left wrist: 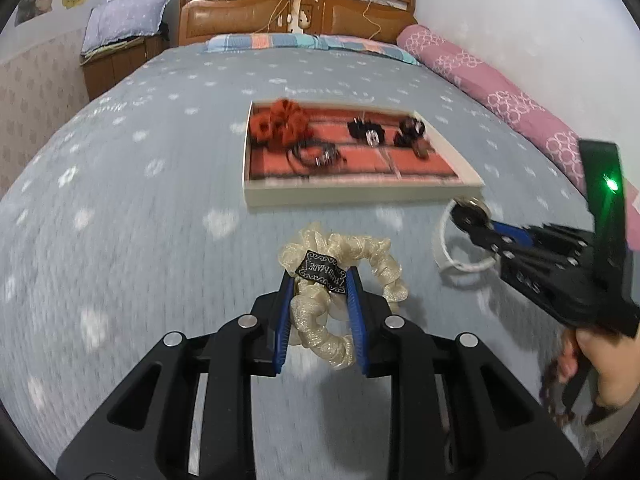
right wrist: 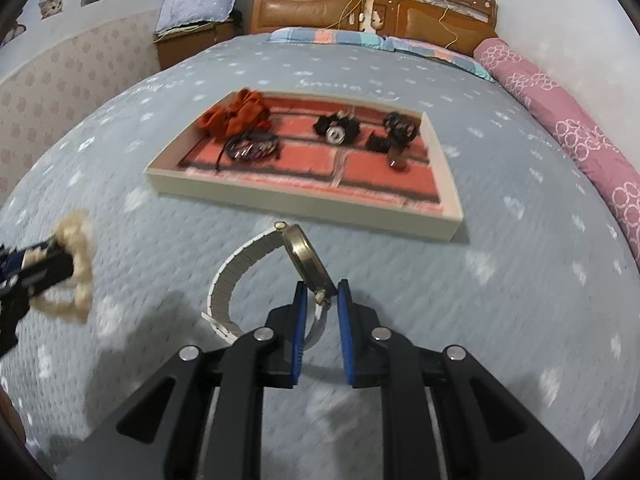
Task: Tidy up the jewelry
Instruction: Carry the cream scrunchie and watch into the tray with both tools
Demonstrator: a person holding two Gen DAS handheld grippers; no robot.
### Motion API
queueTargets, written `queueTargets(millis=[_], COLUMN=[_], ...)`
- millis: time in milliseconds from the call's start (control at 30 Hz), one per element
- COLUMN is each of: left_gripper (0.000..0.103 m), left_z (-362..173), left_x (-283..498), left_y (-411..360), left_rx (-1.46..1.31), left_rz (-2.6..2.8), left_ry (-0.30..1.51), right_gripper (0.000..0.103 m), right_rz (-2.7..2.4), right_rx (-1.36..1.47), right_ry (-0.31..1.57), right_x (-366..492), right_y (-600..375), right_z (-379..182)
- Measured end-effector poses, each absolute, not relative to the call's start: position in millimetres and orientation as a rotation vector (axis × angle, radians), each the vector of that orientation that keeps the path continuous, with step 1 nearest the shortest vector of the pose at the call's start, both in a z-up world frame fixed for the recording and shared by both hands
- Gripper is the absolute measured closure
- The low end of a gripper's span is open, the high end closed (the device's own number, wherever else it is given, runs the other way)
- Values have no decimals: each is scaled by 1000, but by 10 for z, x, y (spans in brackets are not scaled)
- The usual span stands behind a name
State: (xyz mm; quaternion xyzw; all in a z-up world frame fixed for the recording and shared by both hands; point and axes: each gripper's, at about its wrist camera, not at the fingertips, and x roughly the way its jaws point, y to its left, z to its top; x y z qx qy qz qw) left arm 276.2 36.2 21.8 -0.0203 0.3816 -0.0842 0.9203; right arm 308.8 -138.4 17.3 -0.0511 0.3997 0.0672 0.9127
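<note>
The cream scrunchie (left wrist: 340, 280) is hanging between the blue pads of the left claw (left wrist: 320, 300), which is pinching its gathered fabric just under a small black label, above the bed cover. The watch (right wrist: 308, 260) with the white band is being gripped by the right claw (right wrist: 322, 300), closed narrow on the edge of its round brass case, with the band looping down toward the bed (right wrist: 520, 300). Both pieces are being carried in the air, just in front of the tray (right wrist: 300, 200), which is already holding a red scrunchie (right wrist: 236, 114) and some dark hair ties and clips. The step in hand seems to be the transport; next, each claw probably needs to come over the tray rim and open above a free place on the brick-pattern bottom.
</note>
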Motion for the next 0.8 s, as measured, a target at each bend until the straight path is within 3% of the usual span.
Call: queueTargets(millis=[367, 800], left_gripper=[79, 78], left_z=[272, -184], left_x=[3876, 4731], left_y=[248, 268], left_rx=[-30, -22], left_rz=[-127, -72], left_ry=[762, 836], right_gripper=[87, 87], right_rz=[72, 11], right_rx=[-78, -89], right_ry=[810, 906], right_x=[3898, 4558], right_y=[-1708, -1880], right_z=[395, -66])
